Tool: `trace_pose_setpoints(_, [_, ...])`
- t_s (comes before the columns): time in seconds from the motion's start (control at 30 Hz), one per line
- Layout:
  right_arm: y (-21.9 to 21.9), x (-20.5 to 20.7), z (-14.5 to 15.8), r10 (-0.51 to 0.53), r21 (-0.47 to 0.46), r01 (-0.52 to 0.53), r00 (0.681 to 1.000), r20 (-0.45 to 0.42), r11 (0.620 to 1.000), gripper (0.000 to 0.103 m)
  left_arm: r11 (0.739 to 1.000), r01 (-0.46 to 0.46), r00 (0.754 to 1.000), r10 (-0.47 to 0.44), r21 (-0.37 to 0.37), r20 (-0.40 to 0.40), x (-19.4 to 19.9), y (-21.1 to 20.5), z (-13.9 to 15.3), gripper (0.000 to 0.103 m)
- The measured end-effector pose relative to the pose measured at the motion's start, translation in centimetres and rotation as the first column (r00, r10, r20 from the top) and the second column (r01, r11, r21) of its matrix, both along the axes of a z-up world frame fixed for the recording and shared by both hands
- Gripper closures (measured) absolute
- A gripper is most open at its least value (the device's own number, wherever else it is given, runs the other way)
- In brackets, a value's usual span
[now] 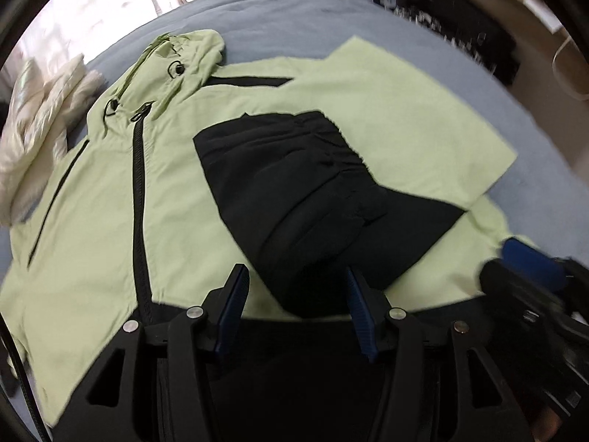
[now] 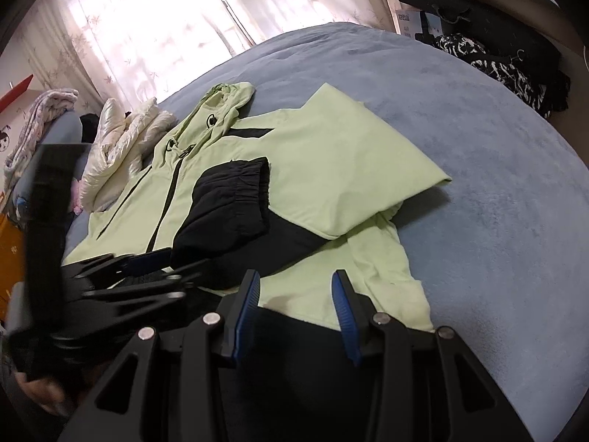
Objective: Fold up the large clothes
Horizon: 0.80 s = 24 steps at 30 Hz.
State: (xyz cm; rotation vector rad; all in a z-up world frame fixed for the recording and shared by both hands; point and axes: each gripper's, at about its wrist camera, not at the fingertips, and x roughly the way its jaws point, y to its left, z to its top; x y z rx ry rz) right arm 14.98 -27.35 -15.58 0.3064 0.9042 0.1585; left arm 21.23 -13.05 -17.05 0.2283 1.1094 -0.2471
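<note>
A light green hooded jacket [image 1: 110, 221] with a black zipper [image 1: 139, 191] lies flat on the blue bed, hood [image 1: 191, 55] at the far end. One sleeve is folded across the chest, and its black cuff end [image 1: 294, 184] rests near the hem. My left gripper [image 1: 294, 283] hangs open just above that black sleeve end, with nothing pinched. In the right wrist view the jacket [image 2: 331, 169] and black cuff [image 2: 228, 199] lie ahead. My right gripper [image 2: 296, 280] is open over the green fabric by the black hem. The left gripper [image 2: 147, 261] sits blurred beside it.
The blue bed cover [image 2: 478, 184] stretches bare to the right of the jacket. A cream puffy garment [image 2: 121, 136] lies bunched at the jacket's left. Dark patterned clothes [image 2: 508, 73] sit at the bed's far right edge. Bright curtains [image 2: 147, 18] hang behind.
</note>
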Motion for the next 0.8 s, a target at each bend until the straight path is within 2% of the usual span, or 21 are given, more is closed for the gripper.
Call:
trace_pose_setpoints(0.07, [-0.3, -0.1, -0.1, -0.003, 0.012, 0.003, 1.000, 0.000, 1.000, 0.062, 0.999, 0.009, 1.000, -0.010, 0.048, 0.028, 0.5, -0.8, -0.2, 0.052])
trace_pose_setpoints(0.1, [-0.4, -0.2, -0.1, -0.005, 0.014, 0.005, 1.000, 0.000, 1.000, 0.062, 0.997, 0.014, 0.999, -0.018, 0.070, 0.051, 0.7, -1.1, 0.0, 0.056])
trace_pose_setpoints(0.17, [-0.4, -0.3, -0.1, -0.005, 0.018, 0.005, 1.000, 0.001, 1.000, 0.062, 0.994, 0.027, 0.996, -0.036, 0.110, 0.076, 1.2, -1.6, 0.3, 0.092])
trace_pose_setpoints(0.23, [-0.3, -0.4, -0.1, -0.003, 0.013, 0.003, 1.000, 0.003, 1.000, 0.062, 0.993, 0.022, 0.993, -0.035, 0.119, 0.111, 1.6, -1.6, 1.2, 0.096])
trace_pose_setpoints(0.3, [-0.2, -0.5, -0.1, -0.002, 0.009, 0.002, 1.000, 0.006, 1.000, 0.062, 0.997, 0.000, 0.984, -0.014, 0.079, 0.177, 1.6, -1.0, 3.1, 0.098])
trace_pose_setpoints(0.37, [-0.2, -0.6, -0.1, -0.003, 0.011, 0.003, 1.000, 0.013, 1.000, 0.062, 0.998, -0.064, 0.963, 0.058, 0.013, 0.265, 1.6, 0.7, 5.8, 0.098])
trace_pose_setpoints(0.43, [-0.3, -0.7, -0.1, -0.005, 0.018, 0.005, 1.000, 0.015, 1.000, 0.062, 0.986, -0.136, 0.938, 0.159, -0.096, 0.309, 1.4, 3.3, 7.8, 0.098])
trace_pose_setpoints(0.47, [-0.3, -0.7, -0.1, -0.008, 0.023, 0.007, 1.000, 0.014, 1.000, 0.062, 0.969, -0.192, 0.921, 0.233, -0.157, 0.313, 1.3, 5.3, 8.5, 0.098])
trace_pose_setpoints(0.5, [-0.3, -0.8, -0.1, -0.008, 0.025, 0.008, 1.000, 0.014, 1.000, 0.062, 0.954, -0.234, 0.909, 0.283, -0.189, 0.307, 1.3, 6.6, 8.7, 0.098])
trace_pose_setpoints(0.53, [-0.3, -0.8, -0.1, -0.008, 0.026, 0.007, 1.000, 0.013, 1.000, 0.062, 0.926, -0.298, 0.891, 0.357, -0.232, 0.280, 1.0, 8.9, 8.5, 0.097])
trace_pose_setpoints(0.6, [-0.2, -0.9, 0.0, -0.006, 0.024, 0.006, 1.000, 0.013, 1.000, 0.062, 0.893, -0.366, 0.879, 0.424, -0.263, 0.219, 1.0, 11.6, 7.3, 0.089])
trace_pose_setpoints(0.63, [-0.2, -0.9, 0.1, -0.003, 0.023, 0.003, 1.000, 0.013, 1.000, 0.062, 0.870, -0.402, 0.881, 0.453, -0.286, 0.139, 1.1, 13.6, 5.8, 0.079])
trace_pose_setpoints(0.67, [-0.2, -0.9, 0.1, -0.001, 0.024, 0.001, 1.000, 0.013, 1.000, 0.062, 0.848, -0.431, 0.876, 0.475, -0.307, 0.080, 1.1, 14.9, 4.7, 0.076])
trace_pose_setpoints(0.73, [0.0, -1.0, 0.2, 0.008, 0.030, -0.008, 1.000, 0.009, 1.000, 0.062, 0.788, -0.502, 0.853, 0.519, -0.357, -0.055, 0.7, 18.1, 2.3, 0.076])
trace_pose_setpoints(0.8, [0.0, -1.0, 0.3, 0.017, 0.032, -0.017, 1.000, 0.006, 0.999, 0.062, 0.759, -0.543, 0.832, 0.543, -0.359, -0.109, 0.3, 19.9, 1.0, 0.076])
